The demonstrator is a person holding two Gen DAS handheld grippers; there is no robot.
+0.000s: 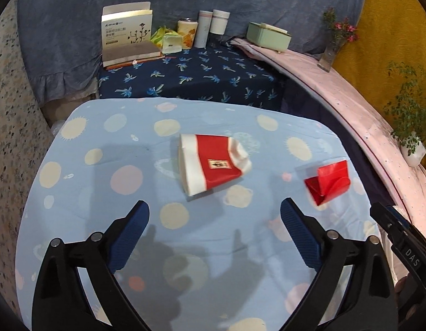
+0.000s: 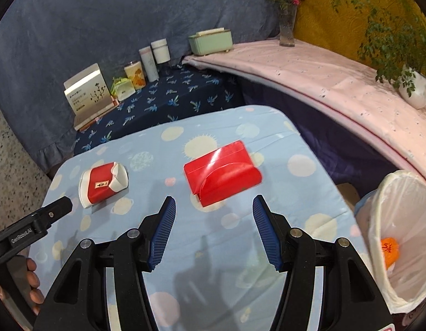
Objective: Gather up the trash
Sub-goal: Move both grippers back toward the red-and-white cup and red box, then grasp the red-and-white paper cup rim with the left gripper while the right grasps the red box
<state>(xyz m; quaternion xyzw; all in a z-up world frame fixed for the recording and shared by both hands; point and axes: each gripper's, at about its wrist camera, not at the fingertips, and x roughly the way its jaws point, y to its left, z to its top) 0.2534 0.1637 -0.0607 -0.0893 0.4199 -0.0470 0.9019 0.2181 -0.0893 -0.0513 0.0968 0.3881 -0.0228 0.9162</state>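
Left tool point(image 1: 215, 215): we hold it wide, empty, below the crushed cup point(image 1: 213, 164) at frame centre.
Right tool point(image 2: 214, 215): half spread, empty, below the red carton point(image 2: 222, 172).
Risk: we judge the flattened cup may slide on the desk point(image 1: 74, 193) cloth.
View gap: only the right view shows the lined bin point(image 2: 400, 237), lower right.

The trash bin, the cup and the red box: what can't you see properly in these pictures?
- Trash bin: right wrist view only; the picture's edge cuts off its lower side, so most of its inside is hidden beyond an orange scrap.
- Crushed paper cup: its label is too small to read in either view.
- Red carton: underside hidden against the tablecloth; contents unknown.
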